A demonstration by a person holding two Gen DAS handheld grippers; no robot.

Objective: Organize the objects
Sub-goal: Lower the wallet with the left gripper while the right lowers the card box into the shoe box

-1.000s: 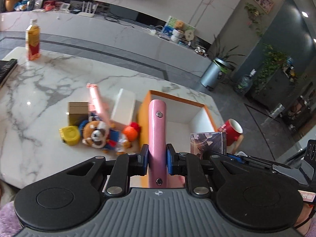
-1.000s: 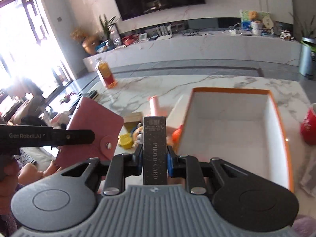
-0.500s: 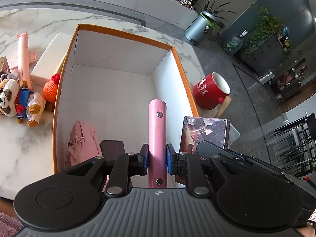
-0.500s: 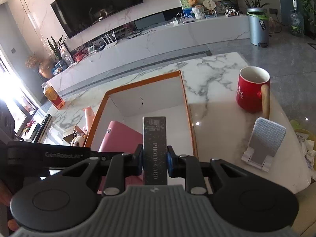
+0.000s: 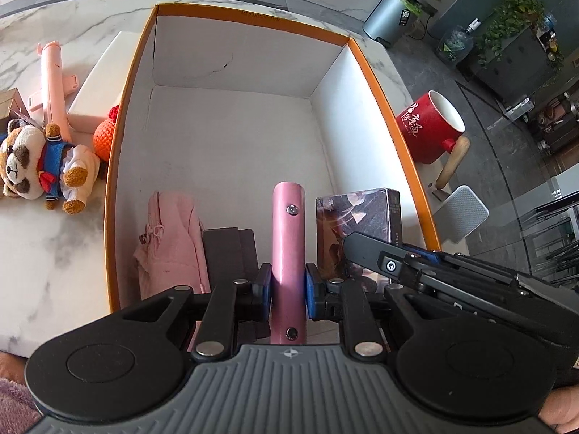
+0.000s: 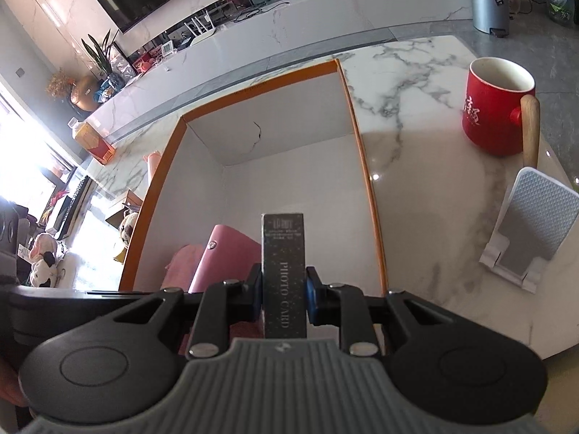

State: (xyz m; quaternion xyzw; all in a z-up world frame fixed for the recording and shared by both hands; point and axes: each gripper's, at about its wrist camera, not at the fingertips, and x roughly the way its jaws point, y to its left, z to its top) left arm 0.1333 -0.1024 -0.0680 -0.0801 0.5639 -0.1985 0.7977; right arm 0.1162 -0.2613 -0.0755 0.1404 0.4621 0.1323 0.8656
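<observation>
My left gripper (image 5: 288,287) is shut on a pink wallet (image 5: 287,238), held edge-on over the near end of the orange-rimmed white box (image 5: 134,83). My right gripper (image 6: 284,294) is shut on a dark photo card box (image 6: 284,253), held upright inside the same box (image 6: 356,133), right of the wallet (image 6: 224,253). The card box also shows in the left wrist view (image 5: 358,217). A pink pouch (image 5: 170,238) and a dark flat item (image 5: 228,253) lie on the box floor near the front wall.
Left of the box lie a plush dog (image 5: 39,159), an orange ball (image 5: 105,139), a pink tube (image 5: 52,79) and a white block (image 5: 97,83). On the right stand a red mug (image 6: 497,105) and a grey phone stand (image 6: 532,238). A juice bottle (image 6: 92,141) stands far left.
Both grippers swung from beside the box to over it and lowered closer to its floor. Each keeps hold of its item.
</observation>
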